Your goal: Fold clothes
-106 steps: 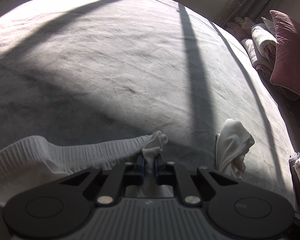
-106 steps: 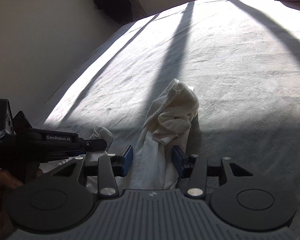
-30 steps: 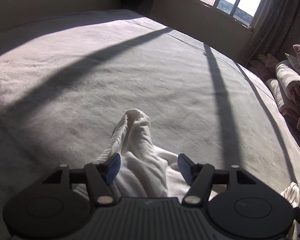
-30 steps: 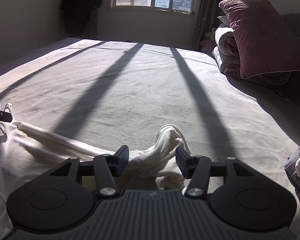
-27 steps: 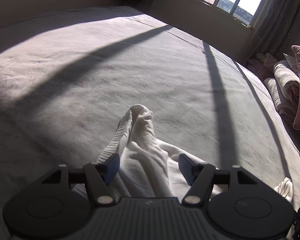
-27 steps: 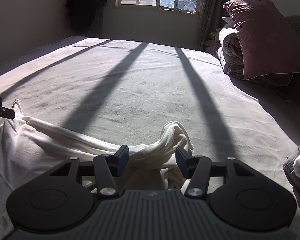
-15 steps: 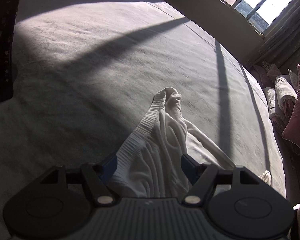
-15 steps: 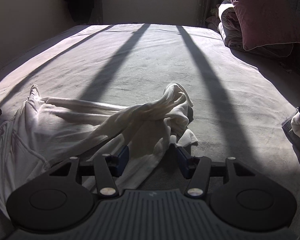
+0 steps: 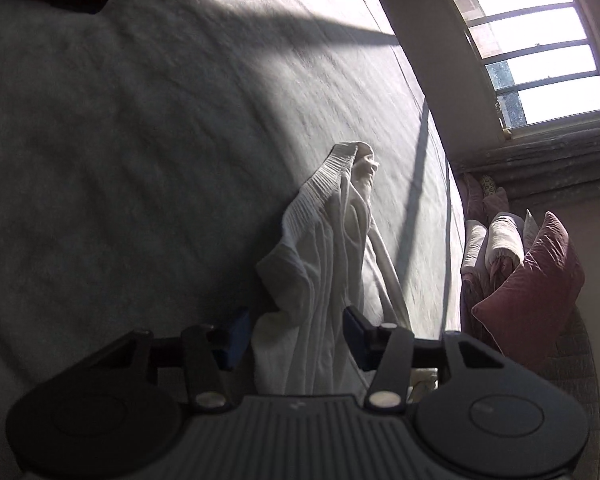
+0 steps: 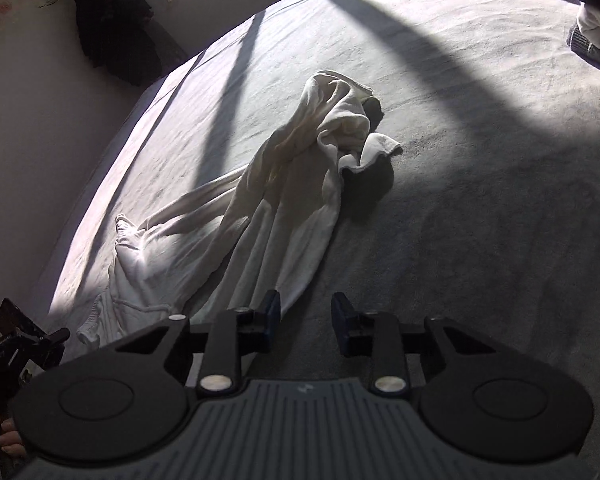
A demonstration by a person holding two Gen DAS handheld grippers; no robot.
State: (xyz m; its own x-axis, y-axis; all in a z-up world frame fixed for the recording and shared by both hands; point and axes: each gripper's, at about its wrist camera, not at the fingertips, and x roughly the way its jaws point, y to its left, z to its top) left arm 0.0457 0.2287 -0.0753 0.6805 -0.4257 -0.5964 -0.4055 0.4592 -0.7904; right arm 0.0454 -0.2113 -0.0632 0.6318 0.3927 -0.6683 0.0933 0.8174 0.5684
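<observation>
The garment point(image 10: 260, 216) lay rumpled on the bed point(image 10: 480, 200), stretching toward 11 o'clock. Both the left gripper point(image 9: 294, 338) and right gripper point(image 10: 305, 316) hung wide apart, empty, likely readying to spread it flat.

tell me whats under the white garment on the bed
The white garment lies crumpled directly on the grey bedspread, which shows all around it. Whether anything sits beneath its bunched folds cannot be seen; the cloth covers that.

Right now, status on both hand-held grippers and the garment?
Left hand-held gripper open, straddling white garment. Right hand-held gripper open, empty. Garment crumpled on bed. Nothing blocking.
</observation>
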